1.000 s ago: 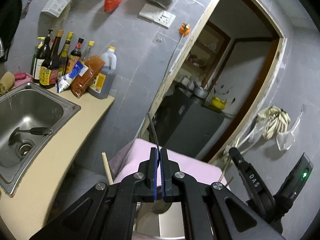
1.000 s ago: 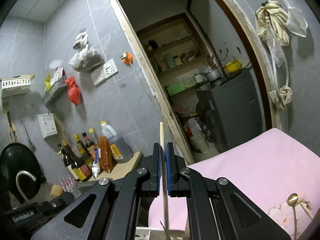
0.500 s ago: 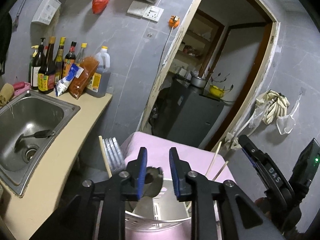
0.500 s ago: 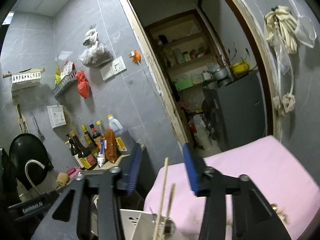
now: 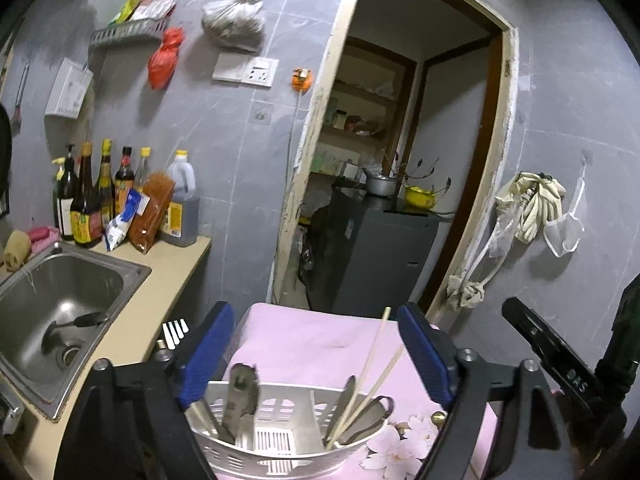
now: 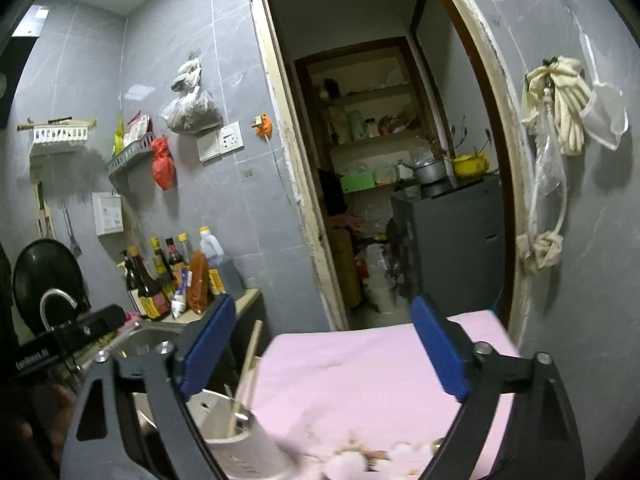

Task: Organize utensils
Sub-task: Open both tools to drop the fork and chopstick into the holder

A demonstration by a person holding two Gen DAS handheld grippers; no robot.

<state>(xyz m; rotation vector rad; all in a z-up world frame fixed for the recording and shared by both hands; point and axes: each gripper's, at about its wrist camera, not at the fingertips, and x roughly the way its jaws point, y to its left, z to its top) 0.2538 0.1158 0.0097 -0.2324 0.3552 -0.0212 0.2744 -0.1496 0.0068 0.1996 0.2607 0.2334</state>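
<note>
A silver perforated utensil holder point(image 5: 280, 436) stands on the pink flowered tablecloth point(image 5: 312, 344). It holds metal utensils point(image 5: 242, 396) on its left and wooden chopsticks point(image 5: 376, 356) with dark-handled pieces on its right. My left gripper point(image 5: 316, 354) is open and empty just above the holder. My right gripper point(image 6: 320, 348) is open and empty; the holder point(image 6: 236, 444) with one chopstick point(image 6: 248, 364) shows at its lower left. A gold spoon tip point(image 5: 439, 416) lies on the cloth right of the holder.
A steel sink point(image 5: 52, 304) and a beige counter point(image 5: 160, 280) with sauce bottles point(image 5: 92, 200) lie to the left. An open doorway point(image 5: 384, 184) with a dark cabinet is behind the table. The right gripper's body point(image 5: 560, 364) is at the right.
Both grippers opened and let go of their utensils, which now stand in the holder. Both grippers have drawn back and tilted upright.
</note>
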